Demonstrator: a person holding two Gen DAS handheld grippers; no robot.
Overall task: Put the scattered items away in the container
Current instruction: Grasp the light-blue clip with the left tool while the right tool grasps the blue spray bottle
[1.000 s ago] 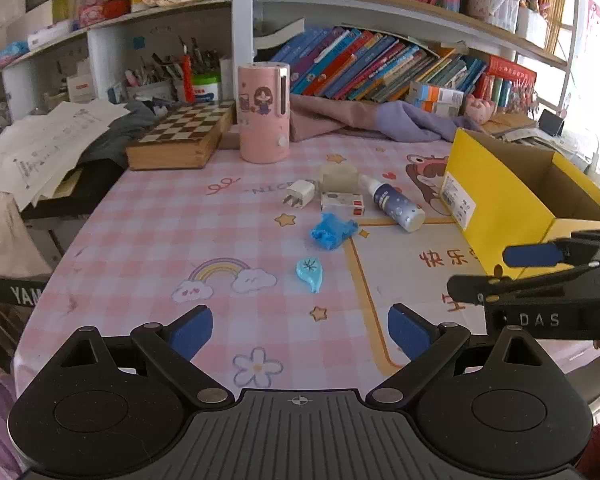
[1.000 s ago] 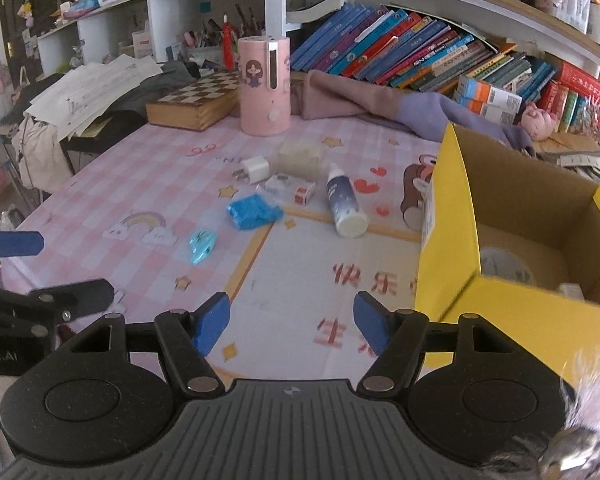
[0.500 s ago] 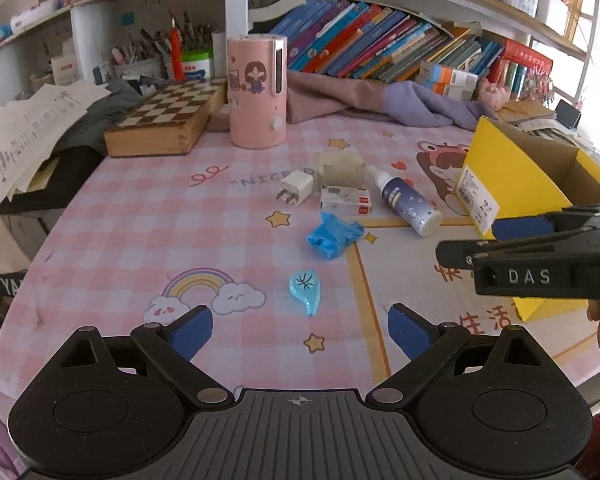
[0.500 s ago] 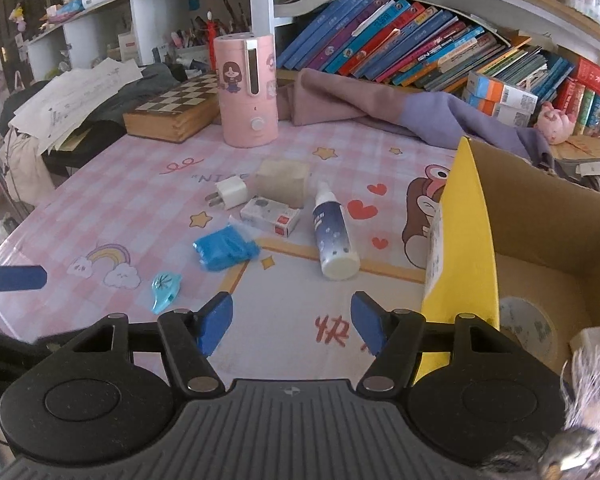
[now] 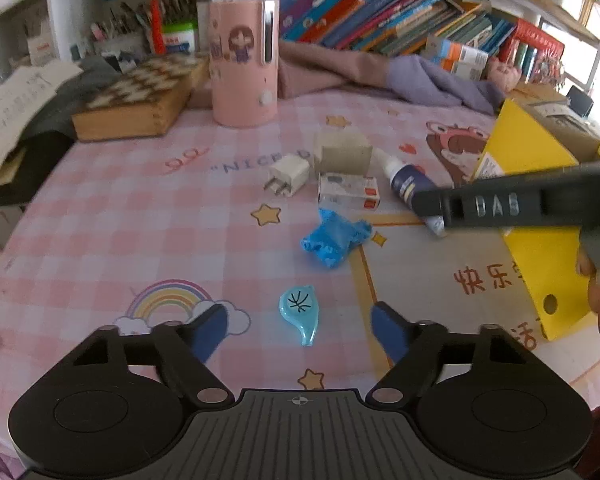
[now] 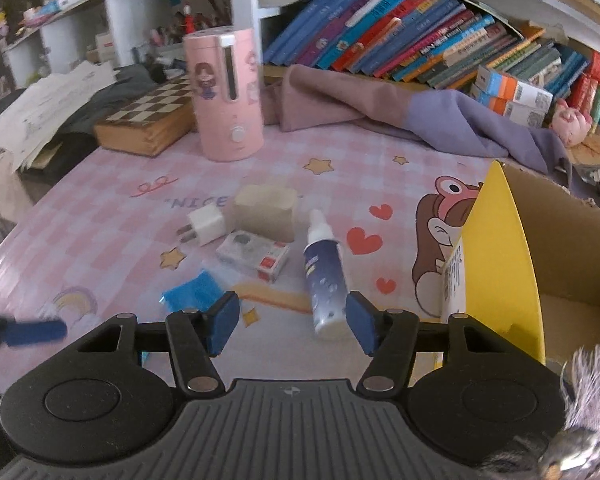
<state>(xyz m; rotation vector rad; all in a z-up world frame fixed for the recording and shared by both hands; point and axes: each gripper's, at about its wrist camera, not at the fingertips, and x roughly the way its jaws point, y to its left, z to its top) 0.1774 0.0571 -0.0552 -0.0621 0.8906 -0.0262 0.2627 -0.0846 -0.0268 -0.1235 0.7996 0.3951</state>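
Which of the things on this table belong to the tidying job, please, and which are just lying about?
For the job: yellow box, spray bottle, charger, small carton, beige block, blue wrapper, teal charm.

Lying about: pink canister, chessboard, purple cloth, books.

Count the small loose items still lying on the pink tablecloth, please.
6: teardrop tag nearest, crumpled blue bag above it, white plug, beige block, small flat box, spray bottle. None seems hidden.
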